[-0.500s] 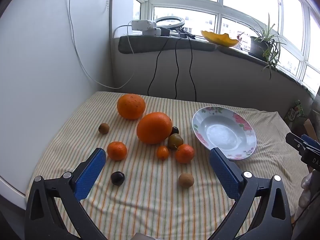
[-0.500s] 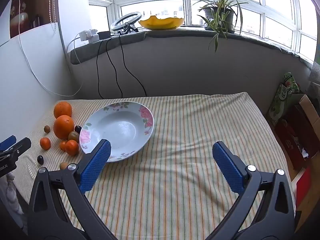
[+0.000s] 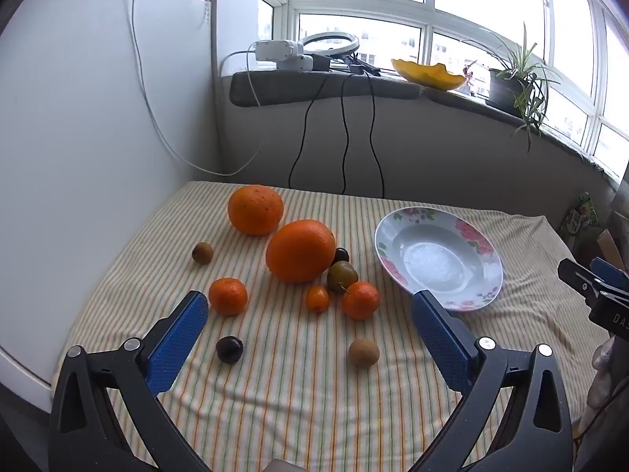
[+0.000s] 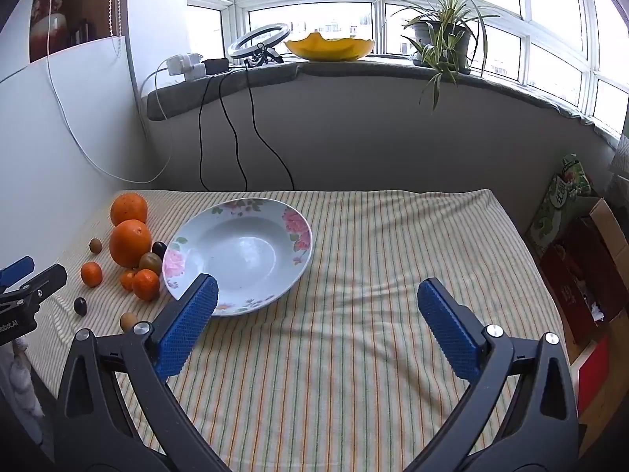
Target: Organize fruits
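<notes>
Several fruits lie on the striped cloth: two large oranges [image 3: 300, 251] [image 3: 255, 209], two mandarins [image 3: 228, 296] [image 3: 360, 300], a tiny orange fruit [image 3: 317, 298], a green plum [image 3: 342, 275], dark plums [image 3: 229, 349], and brown kiwis [image 3: 363, 352] [image 3: 203, 252]. An empty floral plate [image 3: 471, 295] lies to their right; it also shows in the right wrist view [image 4: 204, 232]. My left gripper [image 3: 310, 306] is open above the cloth, in front of the fruits. My right gripper [image 4: 316, 295] is open and empty over bare cloth, right of the plate.
A white panel [image 3: 78, 157] bounds the table on the left. Cables [image 3: 346, 137] hang down the grey wall behind. The windowsill holds a yellow bowl [image 4: 328, 47] and a potted plant [image 4: 440, 35]. Boxes and a green bag [image 4: 566, 196] stand beyond the right edge.
Both grippers have shifted slightly, so the fruits and plate sit a little differently in view. Nothing has been taken hold of.
</notes>
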Demonstrator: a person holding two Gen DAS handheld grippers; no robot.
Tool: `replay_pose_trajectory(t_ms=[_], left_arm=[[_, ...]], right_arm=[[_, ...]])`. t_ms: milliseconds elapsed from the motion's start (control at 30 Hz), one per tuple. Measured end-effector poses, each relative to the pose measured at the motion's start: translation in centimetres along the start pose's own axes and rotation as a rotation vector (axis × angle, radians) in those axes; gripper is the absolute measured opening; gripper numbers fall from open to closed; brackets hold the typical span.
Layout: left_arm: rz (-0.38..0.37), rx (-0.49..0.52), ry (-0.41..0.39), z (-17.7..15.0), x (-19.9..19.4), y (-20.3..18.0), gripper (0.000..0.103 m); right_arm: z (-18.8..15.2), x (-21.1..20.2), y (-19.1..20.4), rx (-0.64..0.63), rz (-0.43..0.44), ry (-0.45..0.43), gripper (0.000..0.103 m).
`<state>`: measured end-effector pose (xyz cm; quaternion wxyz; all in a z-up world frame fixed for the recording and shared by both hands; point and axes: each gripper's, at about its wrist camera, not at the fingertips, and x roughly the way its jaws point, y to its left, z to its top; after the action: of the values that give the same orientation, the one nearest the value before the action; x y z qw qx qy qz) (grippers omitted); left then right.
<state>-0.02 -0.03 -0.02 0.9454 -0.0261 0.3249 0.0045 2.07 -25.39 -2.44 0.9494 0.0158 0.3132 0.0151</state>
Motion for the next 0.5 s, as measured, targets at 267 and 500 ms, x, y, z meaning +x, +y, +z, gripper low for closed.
replay_pose_trajectory(t_ms=[267,500], left_arm=[[-0.001,0.001,-0.004,0.04,0.1,-0.06,0.102],[-0.004,0.0,-0.005,-0.01,0.11,-0.12,0.102]], right_arm=[[0.1,-0.08,0.23,-0.003,-0.002,-0.002,0.103],[0.05,-0.05,0.3,-0.006,0.001,-0.002,0.103]])
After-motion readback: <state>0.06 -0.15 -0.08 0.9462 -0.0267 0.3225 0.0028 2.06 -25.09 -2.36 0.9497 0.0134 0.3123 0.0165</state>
